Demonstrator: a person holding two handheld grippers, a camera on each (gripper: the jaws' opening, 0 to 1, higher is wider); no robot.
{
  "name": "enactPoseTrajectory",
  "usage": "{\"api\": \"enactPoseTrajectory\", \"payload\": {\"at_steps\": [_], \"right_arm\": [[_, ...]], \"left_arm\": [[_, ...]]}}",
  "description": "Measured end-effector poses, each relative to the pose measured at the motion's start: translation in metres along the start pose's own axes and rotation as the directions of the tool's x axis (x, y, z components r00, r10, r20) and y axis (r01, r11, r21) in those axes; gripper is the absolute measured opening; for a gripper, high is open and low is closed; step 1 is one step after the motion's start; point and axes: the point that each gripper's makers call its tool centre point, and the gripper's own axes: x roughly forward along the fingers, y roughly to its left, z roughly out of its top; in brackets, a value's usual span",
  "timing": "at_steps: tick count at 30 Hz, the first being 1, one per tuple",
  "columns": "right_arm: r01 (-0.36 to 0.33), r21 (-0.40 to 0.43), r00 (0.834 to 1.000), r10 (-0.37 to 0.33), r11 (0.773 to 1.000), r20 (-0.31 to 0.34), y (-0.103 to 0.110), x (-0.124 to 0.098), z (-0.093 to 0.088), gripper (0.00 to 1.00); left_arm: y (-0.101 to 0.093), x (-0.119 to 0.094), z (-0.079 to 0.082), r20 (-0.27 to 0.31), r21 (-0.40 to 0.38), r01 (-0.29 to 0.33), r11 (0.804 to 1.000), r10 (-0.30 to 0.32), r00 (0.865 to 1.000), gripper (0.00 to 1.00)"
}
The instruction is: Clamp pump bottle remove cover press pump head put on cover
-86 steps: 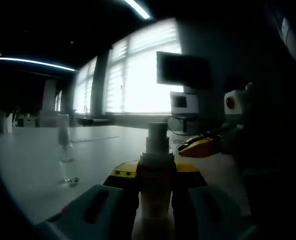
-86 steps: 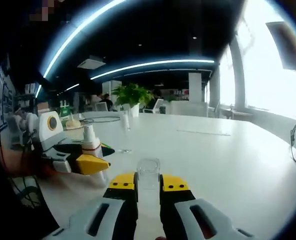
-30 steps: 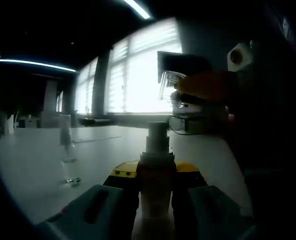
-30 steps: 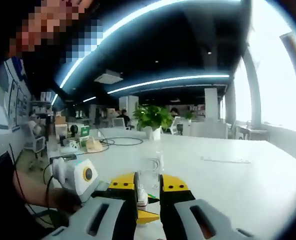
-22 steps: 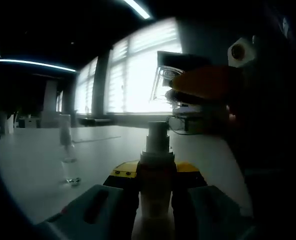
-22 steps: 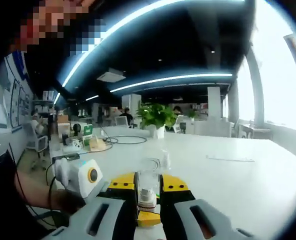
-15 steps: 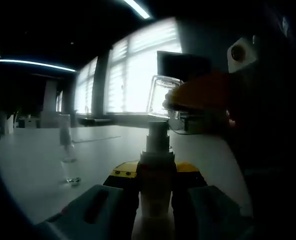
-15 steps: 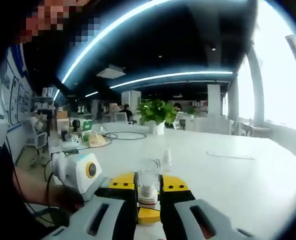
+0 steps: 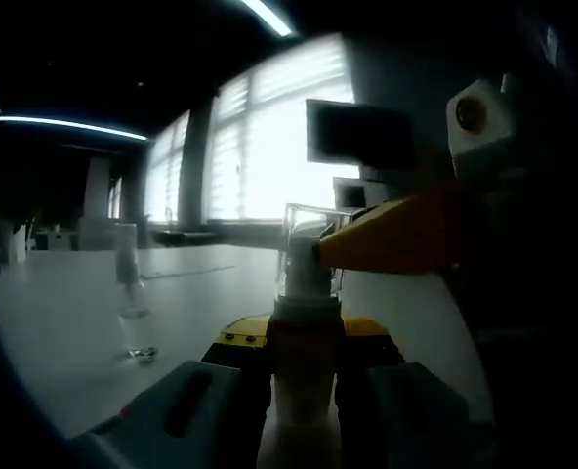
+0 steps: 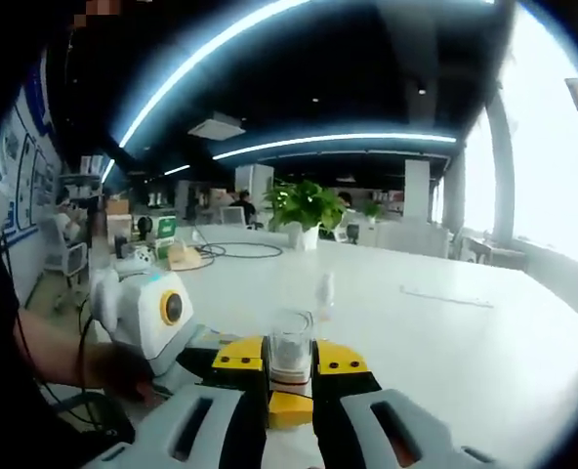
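In the left gripper view my left gripper (image 9: pixel 304 340) is shut on the pale pump bottle (image 9: pixel 304 386), which stands upright between its yellow-tipped jaws. The clear cover (image 9: pixel 307 239) sits down over the pump head (image 9: pixel 304 278). My right gripper (image 9: pixel 340 246) reaches in from the right, its yellow jaws holding that cover. In the right gripper view my right gripper (image 10: pixel 289 358) is shut on the clear cover (image 10: pixel 289 350). The left gripper (image 10: pixel 196 360) lies below and to the left, held by a hand (image 10: pixel 108 371). The bottle itself is hidden under the cover.
A white table (image 10: pixel 455 332) spreads all around. A second small clear bottle (image 9: pixel 128 293) stands on it further off, also seen as the clear bottle (image 10: pixel 321 290). A monitor (image 9: pixel 357 137) and bright windows are behind; a potted plant (image 10: pixel 304 210) stands far back.
The right gripper has carried the clear cover from the table up over the bottle, then lowered it onto the pump head. The left gripper and bottle stayed still.
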Motion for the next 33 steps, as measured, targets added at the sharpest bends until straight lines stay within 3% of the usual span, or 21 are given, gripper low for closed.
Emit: {"api": "enactPoseTrajectory", "payload": {"at_steps": [14, 33], "right_arm": [[0.031, 0.039, 0.999, -0.03, 0.999, -0.02, -0.0004, -0.0008, -0.0049, 0.11], [0.024, 0.031, 1.0, -0.024, 0.999, -0.016, -0.0009, 0.0019, -0.004, 0.11]], "left_arm": [[-0.0012, -0.0005, 0.0008, -0.001, 0.005, 0.001, 1.0, -0.001, 1.0, 0.15], [-0.0009, 0.0008, 0.0001, -0.003, 0.006, -0.001, 1.0, 0.001, 1.0, 0.15]]}}
